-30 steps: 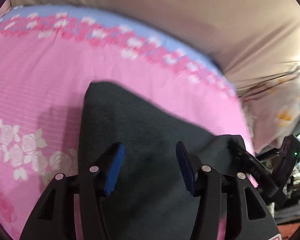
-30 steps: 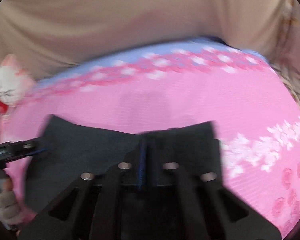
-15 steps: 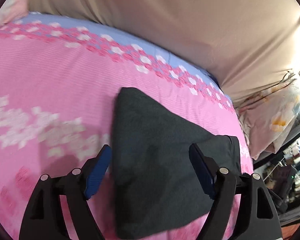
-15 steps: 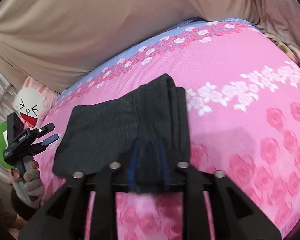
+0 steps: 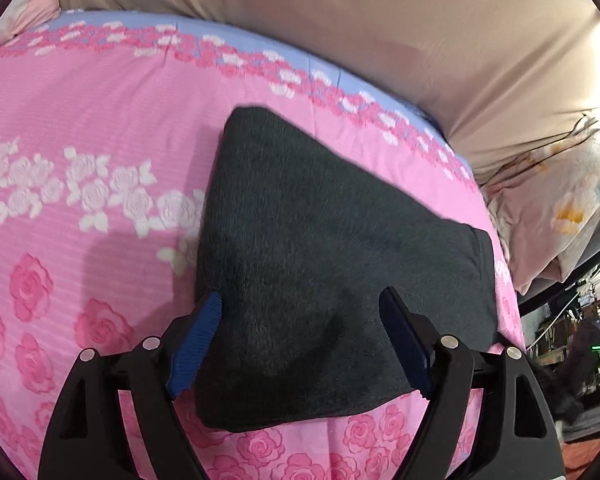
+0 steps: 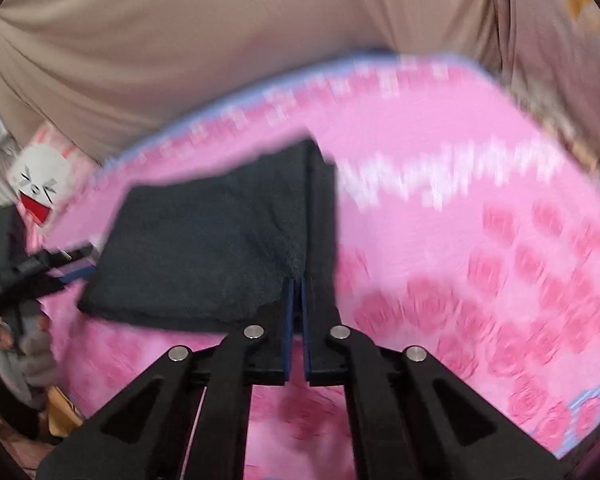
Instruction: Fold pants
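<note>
Bed (image 5: 80, 208) with pink rose sheet, beige curtain (image 5: 380, 40) behind. Pants (image 5: 320, 260) folded into dark compact stack mid-bed. Left gripper (image 5: 300, 344) fingers spread wide, hovering over near edge, gripping nothing. Right gripper (image 6: 296, 300) fingers pressed together at layered edge of pants (image 6: 220, 248); cannot tell if cloth pinched. Risk: if still pinched, pulling away drags top layer, undoes fold. Soft sheet, so stack may shift.

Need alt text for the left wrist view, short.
Folded dark grey pants lie flat on a pink rose-print bedsheet, seen from just above. The left tool hovers over the pants' near edge with its blue-padded fingers spread wide, gripping nothing. A beige fabric backdrop rises behind the bed.
</note>
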Action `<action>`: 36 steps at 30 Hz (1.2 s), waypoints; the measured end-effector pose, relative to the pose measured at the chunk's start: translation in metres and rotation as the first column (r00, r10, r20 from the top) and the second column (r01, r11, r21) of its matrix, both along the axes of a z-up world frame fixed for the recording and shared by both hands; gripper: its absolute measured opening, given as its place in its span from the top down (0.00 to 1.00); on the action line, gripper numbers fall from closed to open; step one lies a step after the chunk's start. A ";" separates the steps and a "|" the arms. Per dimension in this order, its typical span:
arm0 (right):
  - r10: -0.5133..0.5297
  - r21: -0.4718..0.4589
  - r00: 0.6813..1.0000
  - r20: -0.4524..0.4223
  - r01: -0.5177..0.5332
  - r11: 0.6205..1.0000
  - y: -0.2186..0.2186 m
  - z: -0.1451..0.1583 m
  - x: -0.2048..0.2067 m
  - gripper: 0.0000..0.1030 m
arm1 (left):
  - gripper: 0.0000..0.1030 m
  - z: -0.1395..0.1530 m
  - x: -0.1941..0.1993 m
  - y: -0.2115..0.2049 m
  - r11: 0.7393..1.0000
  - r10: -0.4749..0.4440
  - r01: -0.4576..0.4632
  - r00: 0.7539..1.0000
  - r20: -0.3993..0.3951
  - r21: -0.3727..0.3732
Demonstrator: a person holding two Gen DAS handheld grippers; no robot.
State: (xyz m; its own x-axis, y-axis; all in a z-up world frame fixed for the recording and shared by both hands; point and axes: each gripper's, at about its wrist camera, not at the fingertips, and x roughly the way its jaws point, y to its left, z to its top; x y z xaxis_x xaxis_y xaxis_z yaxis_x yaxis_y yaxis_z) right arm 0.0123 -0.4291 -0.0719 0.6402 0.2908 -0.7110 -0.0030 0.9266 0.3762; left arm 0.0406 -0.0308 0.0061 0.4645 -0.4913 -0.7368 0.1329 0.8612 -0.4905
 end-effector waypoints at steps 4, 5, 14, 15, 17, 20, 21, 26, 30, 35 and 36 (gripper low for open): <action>-0.065 0.014 0.997 0.049 0.065 0.998 -0.012 0.026 -0.010 0.88 | 0.23 0.014 -0.009 0.014 0.998 0.042 -0.040 0.999 0.023 -0.046; -0.067 0.021 0.996 0.052 0.066 0.998 -0.015 0.031 -0.009 0.85 | 0.22 0.016 -0.010 0.018 0.997 0.052 -0.050 0.998 0.025 -0.055; -0.036 0.124 0.998 -0.060 0.043 0.991 0.008 -0.007 0.023 0.21 | 0.12 -0.015 0.000 0.044 0.977 0.099 -0.116 0.990 -0.101 -0.181; -0.054 0.136 0.998 -0.037 0.058 0.989 0.009 -0.008 0.023 0.20 | 0.12 -0.015 0.003 0.039 0.980 0.083 -0.098 0.993 -0.088 -0.176; -0.033 0.140 0.999 -0.041 0.039 0.989 0.016 -0.008 0.029 0.48 | 0.18 -0.015 0.007 0.031 0.984 0.047 -0.059 0.996 -0.073 -0.169; -0.022 0.166 1.000 0.007 0.021 0.986 0.026 0.013 0.033 0.71 | 0.95 -0.004 0.017 0.026 0.992 -0.004 -0.001 0.999 -0.040 -0.128; -0.014 0.169 0.999 0.033 0.009 0.986 0.030 0.023 0.030 0.72 | 0.95 0.004 0.016 0.031 0.988 -0.010 0.007 1.000 -0.019 -0.152; 0.076 0.222 0.989 0.126 -0.103 0.970 0.063 0.060 0.003 0.73 | 0.95 0.054 -0.010 0.075 0.992 0.016 -0.006 0.997 0.073 -0.125; 0.110 0.178 0.994 0.017 -0.112 0.978 0.086 0.018 -0.012 0.65 | 0.92 0.025 -0.036 0.112 0.996 0.043 -0.046 0.998 -0.034 -0.078; 0.014 0.090 1.000 -0.012 -0.013 0.996 0.078 0.008 -0.031 0.45 | 0.89 0.003 -0.050 0.119 0.996 0.077 -0.080 0.995 -0.068 -0.038; -0.005 0.035 0.999 0.039 0.004 0.999 0.079 0.025 -0.034 0.50 | 0.90 0.023 -0.052 0.115 0.996 0.084 -0.084 0.997 0.000 -0.010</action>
State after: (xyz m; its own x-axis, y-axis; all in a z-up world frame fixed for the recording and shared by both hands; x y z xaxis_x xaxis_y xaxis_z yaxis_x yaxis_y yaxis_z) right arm -0.0222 -0.3497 -0.0470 0.6685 0.3120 -0.6751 -0.0140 0.9129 0.4080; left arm -0.0115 0.0843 0.0292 0.5041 -0.4579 -0.7322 0.0607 0.8646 -0.4988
